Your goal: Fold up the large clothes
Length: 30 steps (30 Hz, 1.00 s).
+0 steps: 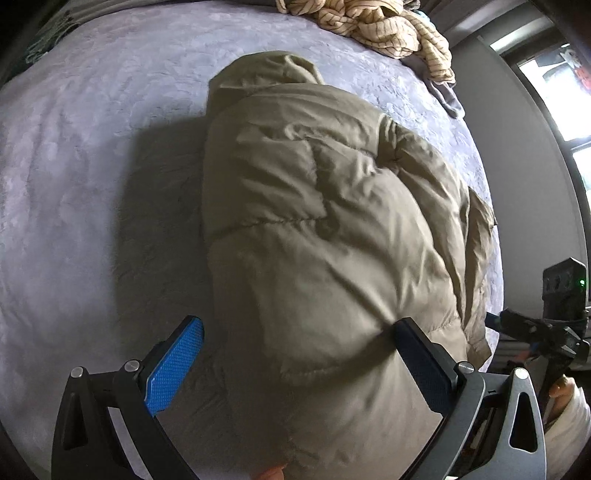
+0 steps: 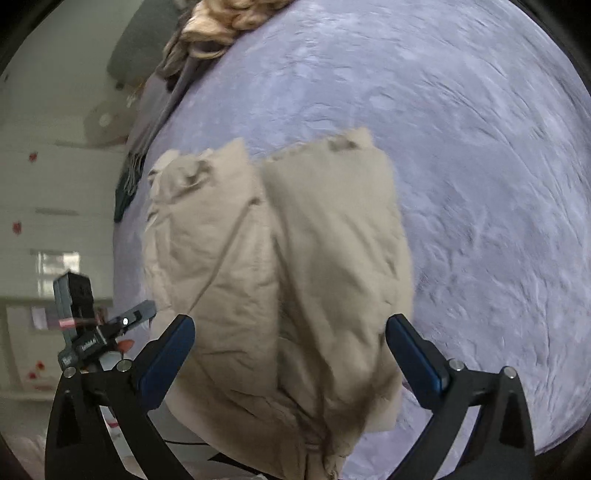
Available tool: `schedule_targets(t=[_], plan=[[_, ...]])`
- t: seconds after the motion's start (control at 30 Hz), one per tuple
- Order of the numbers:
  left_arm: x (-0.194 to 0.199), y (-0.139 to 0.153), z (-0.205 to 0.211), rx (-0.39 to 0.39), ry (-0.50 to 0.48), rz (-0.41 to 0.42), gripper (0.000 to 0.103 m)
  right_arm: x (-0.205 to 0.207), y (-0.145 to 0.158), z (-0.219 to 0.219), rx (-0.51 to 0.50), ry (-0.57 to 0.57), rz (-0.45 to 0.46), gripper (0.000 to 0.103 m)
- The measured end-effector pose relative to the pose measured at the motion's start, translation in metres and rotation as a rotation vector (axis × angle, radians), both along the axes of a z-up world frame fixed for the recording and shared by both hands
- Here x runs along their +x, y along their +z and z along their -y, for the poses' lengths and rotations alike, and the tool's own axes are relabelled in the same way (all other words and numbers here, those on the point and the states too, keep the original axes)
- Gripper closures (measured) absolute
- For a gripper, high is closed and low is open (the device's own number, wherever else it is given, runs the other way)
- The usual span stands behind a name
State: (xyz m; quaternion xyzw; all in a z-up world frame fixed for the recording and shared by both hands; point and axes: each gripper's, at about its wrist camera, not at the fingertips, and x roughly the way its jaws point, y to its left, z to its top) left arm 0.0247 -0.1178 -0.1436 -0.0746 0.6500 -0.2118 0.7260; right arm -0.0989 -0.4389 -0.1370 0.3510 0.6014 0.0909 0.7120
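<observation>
Folded khaki puffer jacket (image 1: 332,229) on a lilac bedspread (image 1: 92,184), left gripper (image 1: 299,354) jaws apart straddling the jacket's near edge, right gripper (image 2: 290,343) jaws wide apart over the jacket, gripping nothing.

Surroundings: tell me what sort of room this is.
Probably a bedroom: a wide soft surface under a lilac plush blanket, most likely a bed, with a khaki padded jacket on it, striped fabric heaped at its far edge, and a window beside it.

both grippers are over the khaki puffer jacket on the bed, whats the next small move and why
Probably lower both and close on the near hem to fold it toward the hood. The left gripper and right gripper stand open, straddling the near end of the khaki puffer jacket, which lies narrowed lengthwise on the purple bedspread, sides folded in.
</observation>
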Motion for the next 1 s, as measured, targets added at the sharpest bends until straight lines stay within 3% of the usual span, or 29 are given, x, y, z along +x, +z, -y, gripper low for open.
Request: schedule_targets(t=[0.1,0.17,0.27,0.37,0.53,0.7,1.0], plan=[[0.009,-0.003,0.004,-0.034,-0.025,0.002,0.000,0.018,-0.014,-0.017,-0.121,0.108,-0.055,0.000],[0.017,-0.010,0.002,-0.066,-0.042,-0.012,0.000,0.024,-0.028,-0.015,-0.120,0.118,-0.075,0.000],[0.029,-0.026,-0.006,-0.122,-0.033,-0.050,0.000,0.029,-0.053,0.001,-0.031,0.094,-0.124,0.000],[0.040,-0.048,-0.011,-0.228,-0.020,-0.125,0.000,0.032,-0.077,0.013,0.097,0.080,-0.154,0.000],[0.052,-0.084,-0.013,-0.388,0.040,-0.264,0.000,0.043,-0.092,0.015,0.196,0.104,-0.124,0.000],[0.054,-0.085,0.003,-0.355,0.037,-0.258,0.000,0.068,-0.109,-0.002,0.327,0.130,-0.086,0.000],[0.052,-0.092,0.016,-0.351,0.043,-0.243,0.000,0.071,-0.121,-0.005,0.335,0.089,-0.113,0.000]])
